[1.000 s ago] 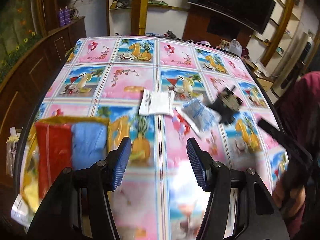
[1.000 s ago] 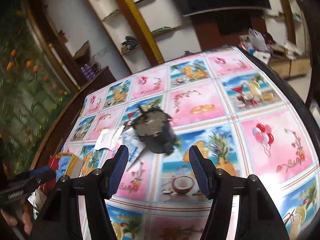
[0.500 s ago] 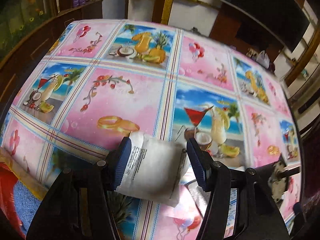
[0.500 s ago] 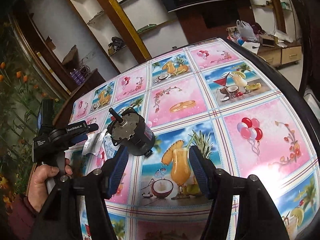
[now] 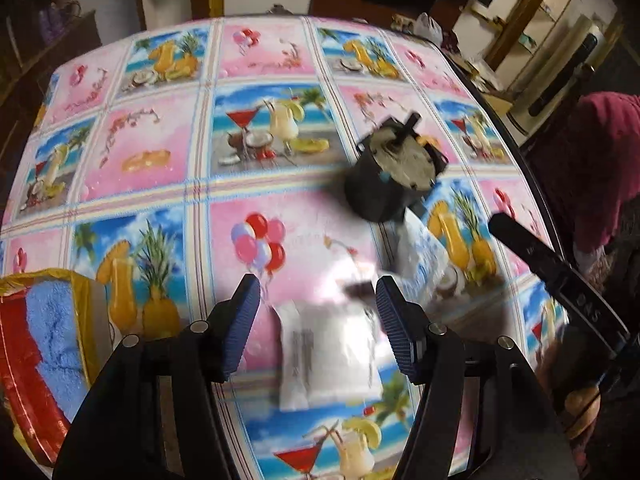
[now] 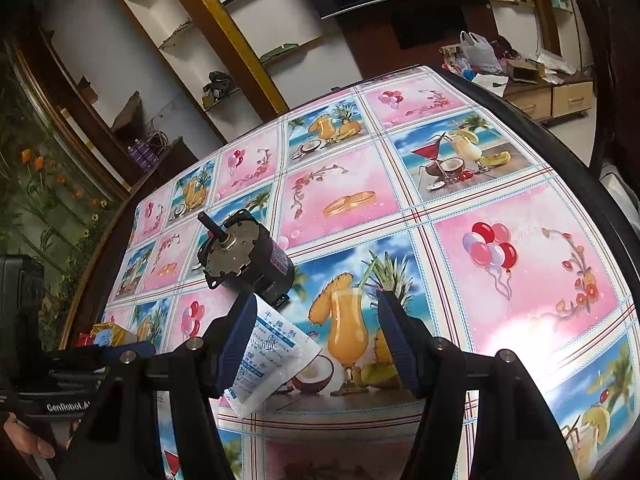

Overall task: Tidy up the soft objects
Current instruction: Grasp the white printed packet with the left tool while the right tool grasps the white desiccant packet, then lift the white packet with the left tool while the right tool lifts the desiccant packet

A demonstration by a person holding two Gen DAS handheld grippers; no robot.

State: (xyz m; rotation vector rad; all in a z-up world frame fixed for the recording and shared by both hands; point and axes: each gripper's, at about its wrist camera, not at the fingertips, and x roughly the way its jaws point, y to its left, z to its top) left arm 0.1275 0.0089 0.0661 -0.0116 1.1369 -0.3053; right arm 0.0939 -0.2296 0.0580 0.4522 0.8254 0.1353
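A white soft packet (image 5: 326,354) lies on the patterned tablecloth between the open fingers of my left gripper (image 5: 318,328). A second packet with blue print (image 5: 420,252) lies to the right of it, and shows in the right wrist view (image 6: 272,354) beside my open right gripper (image 6: 316,344). A yellow box (image 5: 86,320) at the left holds a blue towel (image 5: 54,332) and a red cloth (image 5: 24,364). My right gripper holds nothing; part of it shows at the right of the left wrist view (image 5: 560,276).
A black motor with a shaft (image 5: 390,178) stands on the table behind the packets, and shows in the right wrist view (image 6: 244,260). The table's dark edge (image 6: 560,152) runs on the right. Shelves and a television stand behind.
My left gripper has pulled back and swung right; the white packet now lies lower between its fingers. My right gripper has moved closer to the blue-printed packet and motor.
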